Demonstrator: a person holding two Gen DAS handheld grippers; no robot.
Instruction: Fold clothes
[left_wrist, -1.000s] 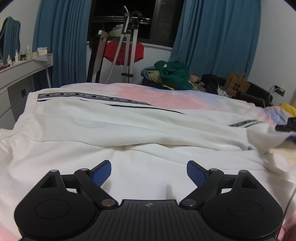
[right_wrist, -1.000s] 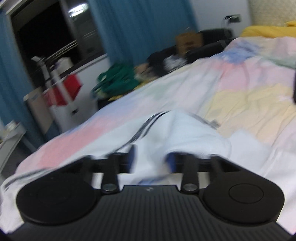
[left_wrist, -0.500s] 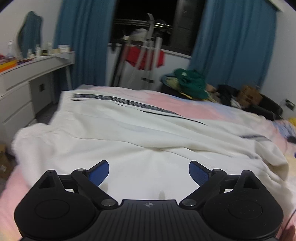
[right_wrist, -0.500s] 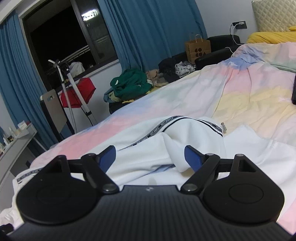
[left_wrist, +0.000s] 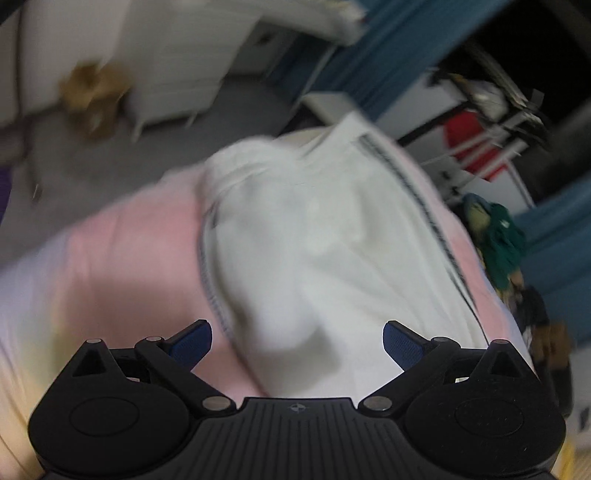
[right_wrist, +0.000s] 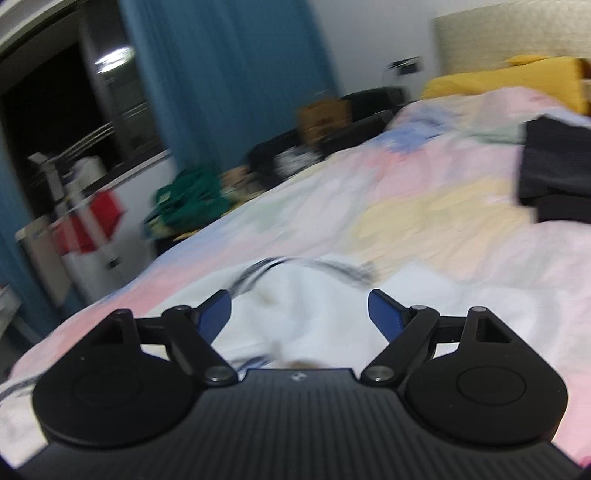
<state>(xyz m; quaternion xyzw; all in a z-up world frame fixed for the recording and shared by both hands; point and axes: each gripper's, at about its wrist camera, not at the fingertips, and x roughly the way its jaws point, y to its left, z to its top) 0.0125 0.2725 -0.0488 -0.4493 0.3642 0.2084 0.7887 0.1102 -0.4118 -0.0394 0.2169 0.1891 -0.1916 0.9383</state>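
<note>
left wrist, left claw (left_wrist: 297, 341) spread, white garment (left_wrist: 325, 236)

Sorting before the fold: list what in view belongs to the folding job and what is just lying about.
Job:
- white garment spread on the bed
- left tongs, open
- right tongs, open

Lying about:
- pastel bedspread
- dark folded clothing
- green clothes pile
- yellow pillow
- blue curtains
</note>
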